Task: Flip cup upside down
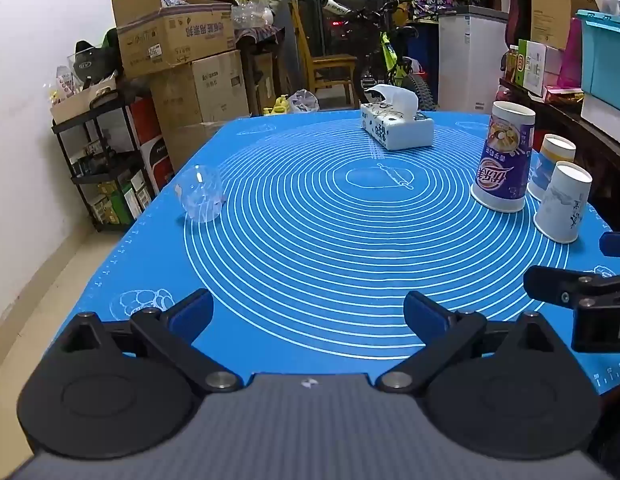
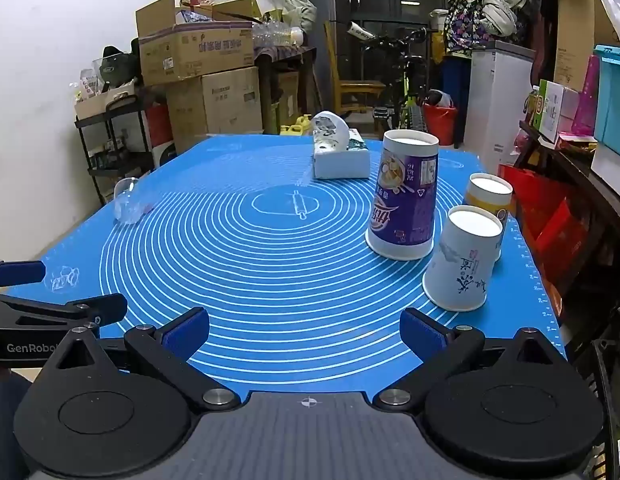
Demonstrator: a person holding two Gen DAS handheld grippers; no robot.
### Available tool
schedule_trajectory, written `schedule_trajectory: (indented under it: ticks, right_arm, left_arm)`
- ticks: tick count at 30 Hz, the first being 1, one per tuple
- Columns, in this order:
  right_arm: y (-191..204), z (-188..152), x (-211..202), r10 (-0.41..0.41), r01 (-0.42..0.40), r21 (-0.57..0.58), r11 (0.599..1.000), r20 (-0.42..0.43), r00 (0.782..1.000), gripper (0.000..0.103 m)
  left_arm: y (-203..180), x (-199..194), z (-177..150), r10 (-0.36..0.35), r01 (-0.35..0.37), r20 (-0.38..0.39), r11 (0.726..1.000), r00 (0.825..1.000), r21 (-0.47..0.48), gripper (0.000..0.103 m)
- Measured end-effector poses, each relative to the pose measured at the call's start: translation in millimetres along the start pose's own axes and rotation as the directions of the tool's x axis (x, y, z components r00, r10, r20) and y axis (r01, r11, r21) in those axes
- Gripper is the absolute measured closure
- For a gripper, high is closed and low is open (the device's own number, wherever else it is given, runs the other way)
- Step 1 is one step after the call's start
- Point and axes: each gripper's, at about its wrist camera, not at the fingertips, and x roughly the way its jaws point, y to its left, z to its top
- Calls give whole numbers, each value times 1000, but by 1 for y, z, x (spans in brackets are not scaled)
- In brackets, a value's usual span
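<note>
A: Three paper cups on the right of the blue baking mat [image 2: 269, 280], all mouth-down already: purple printed cup [image 2: 404, 200], white cup with ink drawing [image 2: 462, 258], yellow-banded cup [image 2: 488, 196] behind it.

B: Left over: clear plastic cup [image 1: 199, 194], near the mat's far-left edge, well apart from the paper ones. Looks tipped on its side; too transparent to say for sure.

A: Left tool [image 1: 307, 314] spread wide, gripping nothing, low over the near edge of the counter. Right tool [image 2: 305, 332] likewise wide and empty.

B: Step in hand, by guess: between cups, approach to the clear one not yet begun.

A: Next move: reach with the left tool, nearer that side. Gentle squeeze across the wall, thin plastic likely to buckle or slip. Then lift, turn, set rim down.

B: Tissue box [image 1: 396, 128] at the far end, out of the way.
</note>
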Motion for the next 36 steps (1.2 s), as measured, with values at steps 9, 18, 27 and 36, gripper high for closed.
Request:
schedule_trajectory:
  ticks: [9, 18, 27, 36]
  right_arm:
    - [-1, -3, 4, 5, -5, 11, 1000, 2, 1000, 2]
    - [-9, -2, 7, 10, -10, 9, 1000, -4, 1000, 2]
    - [-11, -2, 4, 9, -9, 18, 1000, 2, 1000, 2]
    - [-11, -3, 4, 8, -8, 17, 1000, 1, 1000, 2]
  left_arm:
    - [-9, -3, 2, 13, -13, 15, 999, 1000, 37, 3]
    - [-8, -6, 1, 3, -4, 18, 1000, 1000, 26, 3]
    - [-8, -3, 2, 2, -2, 10, 1000, 1000, 26, 3]
    - [-9, -3, 1, 2, -2, 10, 1000, 1000, 23, 3]
